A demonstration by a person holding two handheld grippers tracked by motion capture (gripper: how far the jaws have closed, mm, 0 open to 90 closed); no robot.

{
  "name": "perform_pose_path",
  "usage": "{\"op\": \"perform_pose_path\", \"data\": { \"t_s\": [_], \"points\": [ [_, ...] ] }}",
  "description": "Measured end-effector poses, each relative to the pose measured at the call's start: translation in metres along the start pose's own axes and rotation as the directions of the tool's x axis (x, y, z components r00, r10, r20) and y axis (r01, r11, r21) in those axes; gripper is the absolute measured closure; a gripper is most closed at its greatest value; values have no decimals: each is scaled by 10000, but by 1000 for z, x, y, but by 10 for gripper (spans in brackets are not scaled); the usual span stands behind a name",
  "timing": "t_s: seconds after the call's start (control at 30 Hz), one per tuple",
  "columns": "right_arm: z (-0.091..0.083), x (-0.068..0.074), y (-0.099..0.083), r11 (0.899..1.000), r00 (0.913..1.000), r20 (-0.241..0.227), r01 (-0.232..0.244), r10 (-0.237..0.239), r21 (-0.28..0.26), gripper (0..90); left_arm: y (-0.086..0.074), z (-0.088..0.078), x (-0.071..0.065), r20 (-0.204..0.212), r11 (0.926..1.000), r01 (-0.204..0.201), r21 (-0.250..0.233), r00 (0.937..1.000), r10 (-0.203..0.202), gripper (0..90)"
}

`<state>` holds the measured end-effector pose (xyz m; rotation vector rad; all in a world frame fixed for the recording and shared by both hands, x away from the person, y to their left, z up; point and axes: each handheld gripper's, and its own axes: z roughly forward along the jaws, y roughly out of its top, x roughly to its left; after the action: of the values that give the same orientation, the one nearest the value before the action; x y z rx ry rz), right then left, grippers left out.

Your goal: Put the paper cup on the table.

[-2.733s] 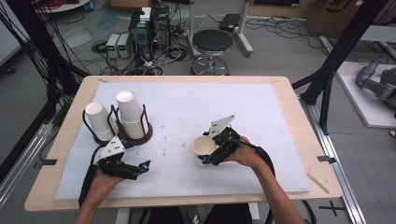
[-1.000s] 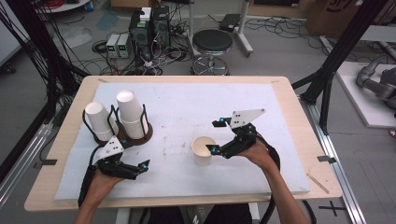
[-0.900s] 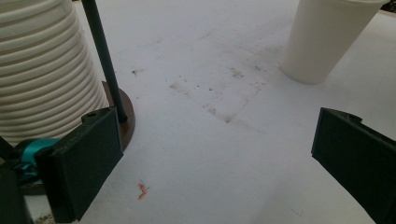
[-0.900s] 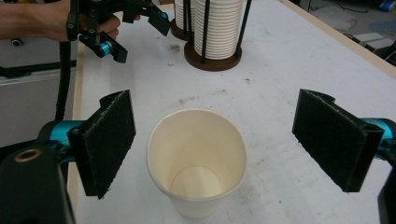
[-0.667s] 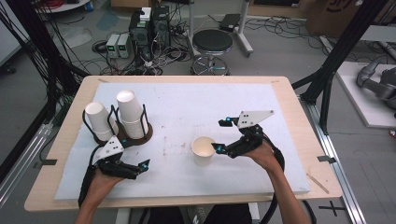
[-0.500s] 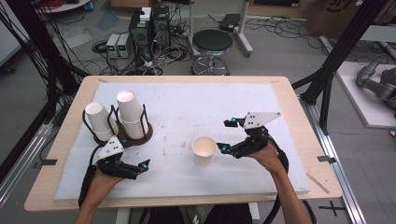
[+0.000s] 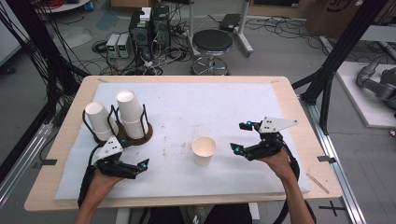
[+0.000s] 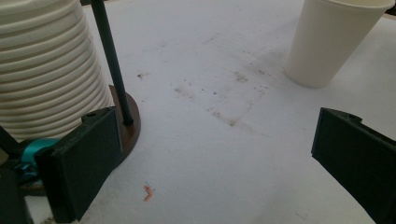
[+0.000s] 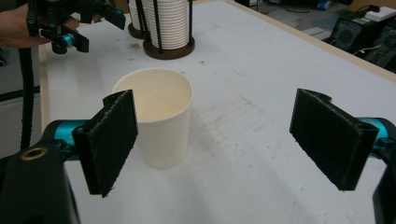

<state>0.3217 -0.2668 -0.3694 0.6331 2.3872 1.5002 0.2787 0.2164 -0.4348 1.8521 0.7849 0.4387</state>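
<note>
**One loose cup, two stacks, two open grippers**

From the high view, one cup [image 7: 203, 150] stood upright on the white mat [image 7: 196, 107], between the two grippers. The right gripper [image 7: 241, 137] lay just beside it, apart from it, jaws wide and just closing a little with nothing between them. The left gripper [image 7: 141, 165] rested near the rack [image 7: 122, 135], which held two stacks of upturned cups.

In the left gripper view, both jaws stood wide over bare mat, one stack [image 8: 46, 65] at left, the cup [image 8: 327, 42] farther off.

In the right gripper view, the cup [image 9: 156, 121] stood beyond the left jaw, untouched; the two stacks [image 9: 168, 21] stood behind.
</note>
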Motion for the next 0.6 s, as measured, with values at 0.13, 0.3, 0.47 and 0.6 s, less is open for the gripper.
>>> {"op": "perform_pose_path", "data": {
  "t_s": [0.13,0.3,0.47,0.6],
  "points": [
    [-6,-3,-12,9994,9986,436,-281,289,-195,166,0,0,1,-14,10000,-6,-5,10000,6,17],
    [-8,-6,-19,9990,9970,633,-435,442,-124,166,-1,0,0,9,10000,11,4,10000,-11,18],
    [-11,-6,-24,9985,9944,912,-523,534,-146,167,-1,-1,1,-77,10000,42,-63,10000,-42,17],
    [-15,-8,-31,9971,9916,1054,-733,749,-186,166,-2,-1,1,-48,10000,59,-76,10000,-60,18]
  ]
}}
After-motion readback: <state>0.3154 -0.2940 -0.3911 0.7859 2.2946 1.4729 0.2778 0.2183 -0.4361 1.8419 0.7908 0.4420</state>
